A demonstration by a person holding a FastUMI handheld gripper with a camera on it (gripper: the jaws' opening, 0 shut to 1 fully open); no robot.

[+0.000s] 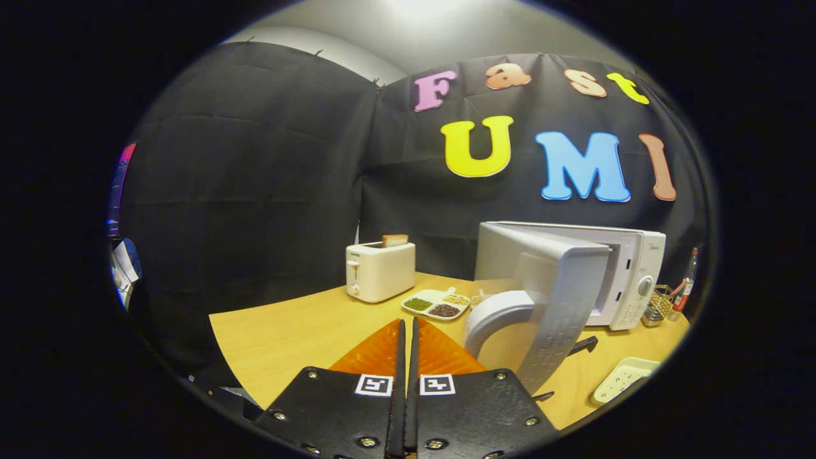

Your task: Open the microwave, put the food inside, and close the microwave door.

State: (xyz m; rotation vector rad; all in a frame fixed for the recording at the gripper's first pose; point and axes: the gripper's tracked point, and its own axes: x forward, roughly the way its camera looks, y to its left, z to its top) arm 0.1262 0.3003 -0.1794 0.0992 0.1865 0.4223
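1. Gripper point(406, 331): fingers pressed together, nothing pinched between them. They point forward over the wooden table point(287, 338).
2. Microwave point(628, 274): ahead and to the right of the fingers, at the back right of the table. Its door point(561, 299) is swung wide open toward the gripper, edge-on, standing between the fingers and the cavity. Curved white door handle point(494, 315) is just right of the fingertips.
3. Food: most likely the divided dish of grains/beans point(437, 305), just beyond the fingertips, slightly right, left of the open door. Flat on the table, long axis running left-right across the fingers' line.
4. Key relation: dish is nearly dead ahead; cavity is further right, behind the door. My read: grab the dish, then swing right around the door edge to reach the opening. Fingers need to open first.
5. Risk: clipping the door edge or handle on the way in.
6. Other stuff: white toaster point(379, 271) with a bread slice point(394, 240) up, left of the dish. White power strip point(621, 380) near the table's front right. Wire basket point(656, 306) and a bottle point(687, 284) right of the microwave.
7. Room: black cloth walls, light ceiling.
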